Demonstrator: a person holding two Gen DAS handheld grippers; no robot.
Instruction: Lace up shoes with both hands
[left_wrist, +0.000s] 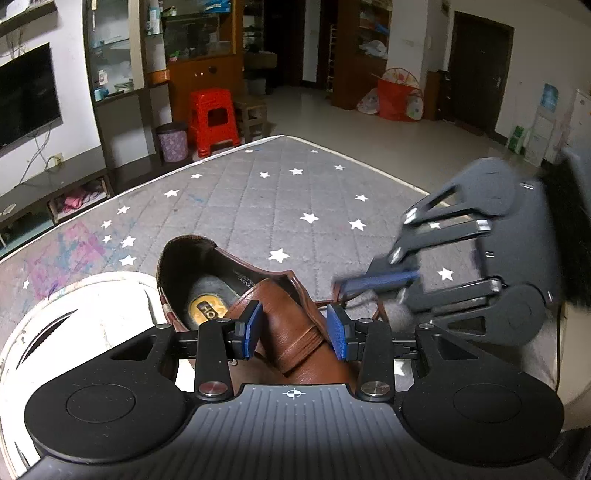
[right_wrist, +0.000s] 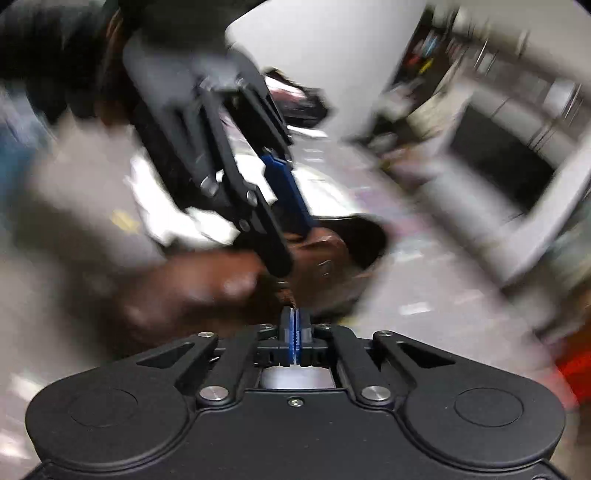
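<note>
A brown leather shoe (left_wrist: 280, 317) lies on the star-patterned mat, its opening facing away. My left gripper (left_wrist: 295, 330) is open with its blue pads on either side of the shoe's tongue, not pressing it. My right gripper (left_wrist: 376, 282) shows at the right of the left wrist view, blurred, with its blue pads together beside the shoe; a thin brown lace (left_wrist: 369, 308) runs from the shoe to it. In the blurred right wrist view the right gripper (right_wrist: 295, 325) is shut on the brown lace (right_wrist: 291, 299), with the shoe (right_wrist: 325, 254) and the left gripper (right_wrist: 280, 192) ahead.
The grey quilted mat (left_wrist: 258, 192) with white stars covers the work surface. A white round object (left_wrist: 74, 325) lies left of the shoe. Beyond the mat's edge stand a red stool (left_wrist: 214, 120) and a purple bin (left_wrist: 171, 142) on the floor.
</note>
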